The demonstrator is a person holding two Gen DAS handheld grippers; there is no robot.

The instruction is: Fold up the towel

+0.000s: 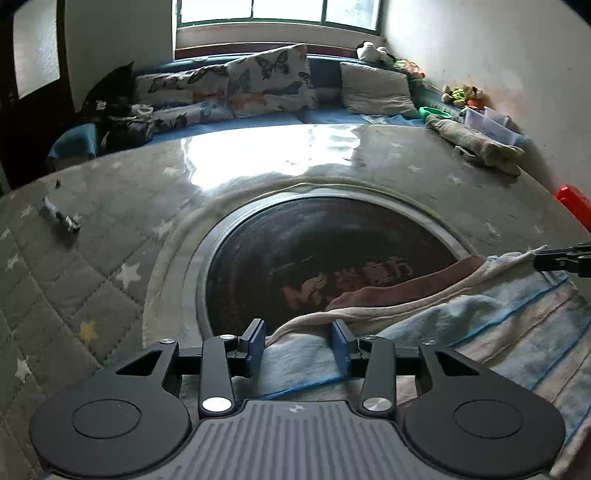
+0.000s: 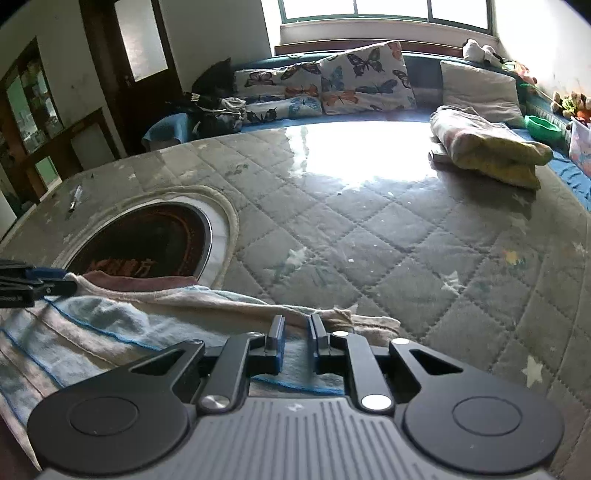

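The towel (image 1: 480,325), pale blue with darker stripes, lies rumpled at the near edge of the quilted grey table cover (image 2: 406,236). The left gripper (image 1: 298,341) stands spread over it; the right gripper (image 2: 297,338) is parted more narrowly. Beyond, a dark round plate (image 1: 332,251), then 2 butterfly cushions (image 2: 365,77).

Bright daylight comes in through the window (image 1: 277,11) at the back and makes a big white shine on the table cover (image 2: 369,155). The edges of both pictures bend round and go dark. Everything looks a little soft and fuzzy.
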